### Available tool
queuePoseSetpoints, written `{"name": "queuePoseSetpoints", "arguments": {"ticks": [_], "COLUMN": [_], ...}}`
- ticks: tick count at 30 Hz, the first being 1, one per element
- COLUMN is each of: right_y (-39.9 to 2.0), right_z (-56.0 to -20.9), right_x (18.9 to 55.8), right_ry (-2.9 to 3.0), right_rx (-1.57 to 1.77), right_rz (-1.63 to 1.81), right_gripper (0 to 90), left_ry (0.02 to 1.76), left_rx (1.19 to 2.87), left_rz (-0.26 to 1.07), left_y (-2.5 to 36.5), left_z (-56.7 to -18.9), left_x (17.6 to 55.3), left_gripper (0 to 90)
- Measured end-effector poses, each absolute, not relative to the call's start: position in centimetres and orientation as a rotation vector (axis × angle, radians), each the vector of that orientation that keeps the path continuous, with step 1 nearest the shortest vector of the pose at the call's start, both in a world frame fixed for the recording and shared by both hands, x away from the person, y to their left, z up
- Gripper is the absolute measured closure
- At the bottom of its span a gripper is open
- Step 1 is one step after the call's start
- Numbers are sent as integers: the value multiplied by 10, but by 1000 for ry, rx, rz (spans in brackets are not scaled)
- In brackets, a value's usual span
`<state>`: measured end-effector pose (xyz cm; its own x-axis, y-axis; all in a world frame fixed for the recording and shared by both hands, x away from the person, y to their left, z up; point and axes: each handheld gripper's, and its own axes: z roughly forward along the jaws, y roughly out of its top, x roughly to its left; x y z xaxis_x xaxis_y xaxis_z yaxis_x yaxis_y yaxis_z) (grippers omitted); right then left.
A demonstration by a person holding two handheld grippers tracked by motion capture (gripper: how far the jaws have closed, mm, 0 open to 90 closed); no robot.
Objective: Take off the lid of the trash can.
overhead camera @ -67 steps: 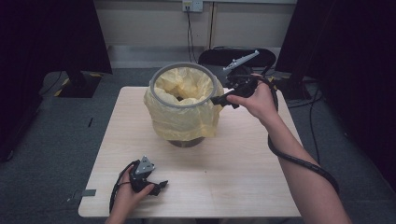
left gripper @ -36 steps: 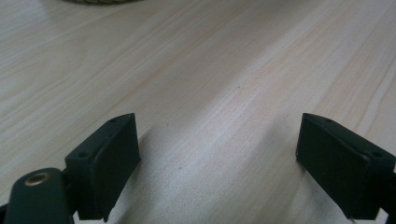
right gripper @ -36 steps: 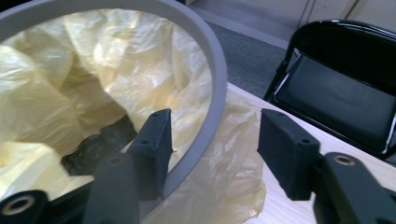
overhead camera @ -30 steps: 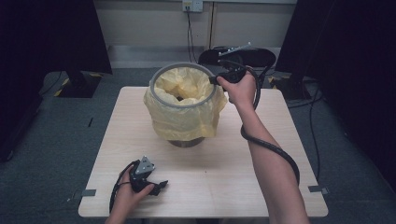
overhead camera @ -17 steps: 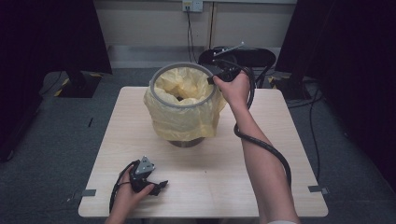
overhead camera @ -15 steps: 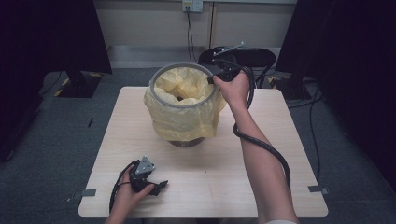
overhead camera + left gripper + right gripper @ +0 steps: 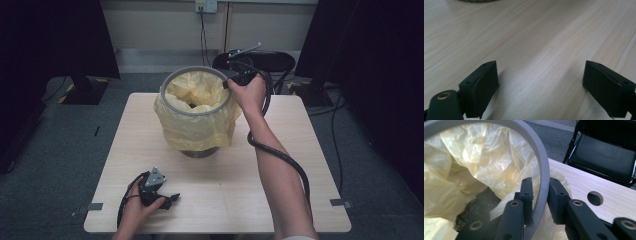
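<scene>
Right gripper view: right tool (image 7: 540,195) clamps grey ring (image 7: 541,165).

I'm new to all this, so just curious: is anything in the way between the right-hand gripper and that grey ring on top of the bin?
Nothing visible. The right gripper has just been closing, and its jaws already straddle the grey ring, one inside against the yellow bag liner, one outside. Whether the pads press on it yet is unclear.

Your right gripper (image 7: 227,84) has reached the bin's grey ring (image 7: 172,104).
Its jaws have just been closing, one on each side of the ring, with the yellow bag (image 7: 195,130) below.
</scene>
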<state>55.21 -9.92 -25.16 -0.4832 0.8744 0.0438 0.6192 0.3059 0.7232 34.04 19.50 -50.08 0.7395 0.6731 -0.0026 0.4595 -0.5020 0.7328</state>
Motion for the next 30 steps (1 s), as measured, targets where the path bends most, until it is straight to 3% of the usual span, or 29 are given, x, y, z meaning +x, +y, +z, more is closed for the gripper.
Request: {"name": "queuePoseSetpoints", "arguments": {"ticks": [10,16,30], "right_y": [-104,-109,-121], "right_z": [-246,-239,-231], "right_x": [550,549,546], "right_ry": [2199,2188,2162], "right_rx": [1362,1377,1417], "right_rz": [1057,1081,1156], "right_gripper": [755,753,767], "left_ry": [847,842,842], "left_rx": [2195,2204,2204], "left_rz": [361,356,356], "left_y": [194,191,191], "left_z": [-501,-502,-502], "left_x": [340,341,341], "left_gripper": [116,61,61]}}
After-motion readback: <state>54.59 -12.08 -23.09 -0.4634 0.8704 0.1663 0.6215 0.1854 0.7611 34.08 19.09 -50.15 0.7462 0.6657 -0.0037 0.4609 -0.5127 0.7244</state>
